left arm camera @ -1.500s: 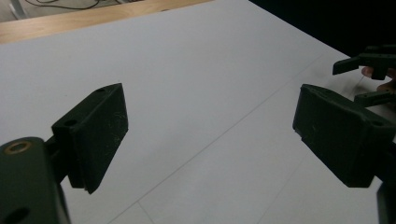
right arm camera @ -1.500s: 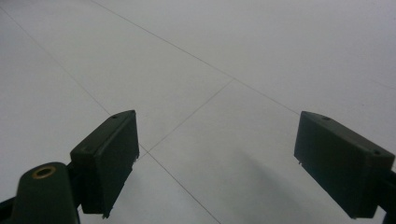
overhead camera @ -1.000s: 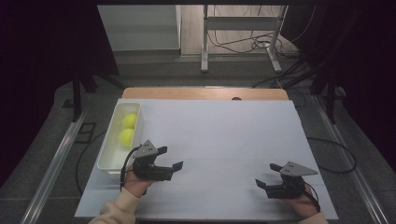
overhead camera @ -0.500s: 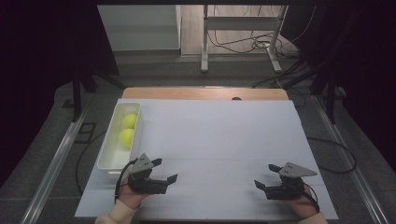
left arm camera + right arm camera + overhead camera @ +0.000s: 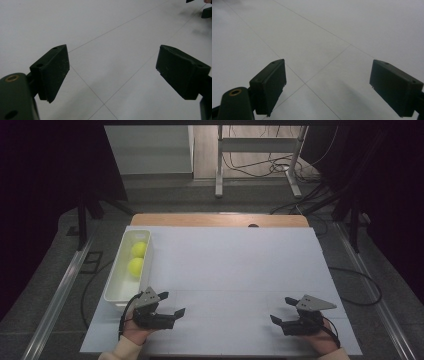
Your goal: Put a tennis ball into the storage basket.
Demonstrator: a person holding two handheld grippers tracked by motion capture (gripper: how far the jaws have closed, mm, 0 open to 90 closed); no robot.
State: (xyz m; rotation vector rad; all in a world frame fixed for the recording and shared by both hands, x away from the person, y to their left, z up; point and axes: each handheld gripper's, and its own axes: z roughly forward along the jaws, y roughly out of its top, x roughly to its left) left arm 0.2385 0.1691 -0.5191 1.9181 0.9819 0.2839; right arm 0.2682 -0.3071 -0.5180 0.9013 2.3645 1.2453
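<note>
Two yellow-green balls, one point(image 5: 139, 249) behind the other point(image 5: 135, 267), lie in a white tray point(image 5: 113, 287) at the left edge of the white mat point(image 5: 225, 265). My left gripper point(image 5: 172, 306) rests low at the mat's front left, just in front of the tray, pointing right; its jaws stand open with only bare mat between them point(image 5: 112, 72). At the front right, my right gripper point(image 5: 281, 312) points left. Its jaws are open too, over bare mat point(image 5: 327, 82). The far tip of the right gripper point(image 5: 206, 11) shows at the top right of the left gripper view.
Thin crease lines cross the mat. A wooden table edge point(image 5: 200, 220) shows behind it. Metal rails point(image 5: 60, 290) run along both sides, and a stand with cables point(image 5: 255, 165) is on the floor beyond.
My left gripper has moved toward the front of the table and come down, from beside the tray's near end to just in front of it. The right gripper has stayed put.
</note>
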